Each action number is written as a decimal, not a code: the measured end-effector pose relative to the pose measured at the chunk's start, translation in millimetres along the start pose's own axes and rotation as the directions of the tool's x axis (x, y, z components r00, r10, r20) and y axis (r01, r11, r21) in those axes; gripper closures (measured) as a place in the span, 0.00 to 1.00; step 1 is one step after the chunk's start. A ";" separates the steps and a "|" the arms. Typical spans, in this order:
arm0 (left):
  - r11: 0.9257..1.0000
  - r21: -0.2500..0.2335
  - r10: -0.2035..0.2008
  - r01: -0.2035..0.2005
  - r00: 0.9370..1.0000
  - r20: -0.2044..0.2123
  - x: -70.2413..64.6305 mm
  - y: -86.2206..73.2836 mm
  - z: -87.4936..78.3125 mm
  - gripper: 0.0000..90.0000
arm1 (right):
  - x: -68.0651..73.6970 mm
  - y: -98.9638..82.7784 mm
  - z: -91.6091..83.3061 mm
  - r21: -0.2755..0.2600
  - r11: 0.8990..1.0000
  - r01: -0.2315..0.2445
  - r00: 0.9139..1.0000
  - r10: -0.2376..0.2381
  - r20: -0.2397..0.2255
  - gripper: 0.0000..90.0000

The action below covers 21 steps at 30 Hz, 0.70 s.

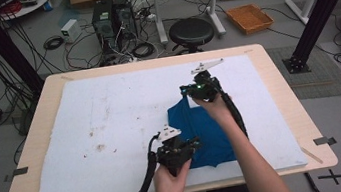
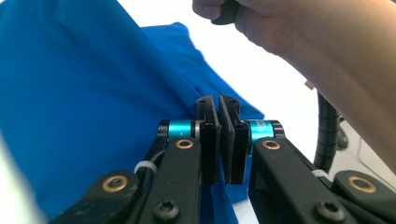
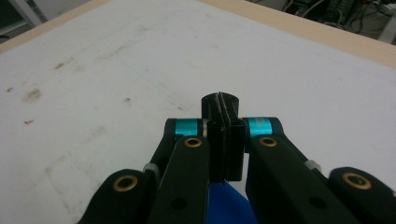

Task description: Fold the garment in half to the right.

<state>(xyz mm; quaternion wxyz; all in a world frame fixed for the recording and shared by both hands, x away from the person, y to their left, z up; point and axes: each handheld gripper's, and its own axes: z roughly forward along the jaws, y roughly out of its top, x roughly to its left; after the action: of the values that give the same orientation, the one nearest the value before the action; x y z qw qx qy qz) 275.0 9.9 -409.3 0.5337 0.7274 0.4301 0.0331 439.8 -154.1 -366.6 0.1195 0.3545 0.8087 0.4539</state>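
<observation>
A: Quick pass. Left gripper [image 1: 191, 145] had its jaws pressed together on a fold of the blue cloth [image 1: 204, 134]; in the left gripper view the fabric [image 2: 88, 93] ran up between the pads and spread off to the jaws' left.

B: Right gripper [image 1: 189, 89]?

A: Jaws together too. In the right gripper view a sliver of blue [image 3: 233, 205] sat below the jaw base, so it looked clamped on the cloth's far edge, though the pinch itself was hidden. Beyond the jaw tips lay the stained white mat [image 3: 116, 70].

B: Where was the cloth overall?

A: Bunched on the mat [image 1: 110, 114] between the two grippers, right of the table's [image 1: 33, 140] middle.

B: Risks?

A: Thin bite on both sides. If the hands pulled apart too hard, an edge could slip out of a pinch and the cloth would drop crumpled. Also the right forearm [image 2: 327, 42] crossed close above the left jaws, so a lift could knock the grippers together or snag a cable [image 2: 327, 135].

B: Anything else?

A: Left might have caught two layers, so spreading could stay folded.
</observation>
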 end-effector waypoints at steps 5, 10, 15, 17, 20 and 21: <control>1.000 0.015 -0.016 0.016 0.999 0.040 -10.8 2.6 26.1 0.96 | -28.6 -16.9 -21.8 -0.004 0.999 -0.043 0.998 0.043 0.037 1.00; 0.999 0.043 -0.028 0.025 0.997 0.073 -22.5 2.4 59.1 0.96 | -48.4 -31.1 -35.0 0.018 0.998 -0.057 0.995 0.055 0.079 1.00; 0.998 0.060 -0.024 0.019 0.996 0.088 -29.3 0.2 72.7 0.96 | -56.7 -39.9 -42.7 0.036 0.998 -0.061 0.993 0.057 0.105 1.00; 0.998 0.066 -0.023 0.017 0.996 0.089 -30.6 0.4 77.8 0.96 | -61.1 -45.0 -46.6 0.045 0.997 -0.060 0.990 0.054 0.129 1.00; 0.997 0.073 -0.021 0.014 0.995 0.100 -33.4 0.3 88.1 0.96 | -67.5 -51.6 -50.2 0.051 0.997 -0.062 0.985 0.053 0.163 1.00; 0.997 0.073 -0.021 0.014 0.995 0.100 -33.4 0.3 88.1 0.96 | -69.0 -53.3 -50.6 0.052 0.997 -0.062 0.984 0.053 0.169 1.00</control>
<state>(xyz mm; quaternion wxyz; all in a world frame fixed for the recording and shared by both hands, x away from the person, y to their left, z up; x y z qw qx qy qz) 298.9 -78.1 -433.0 0.5285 0.7430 0.4099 -0.0238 438.6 -251.9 -390.9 0.1638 0.4180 0.7979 0.4023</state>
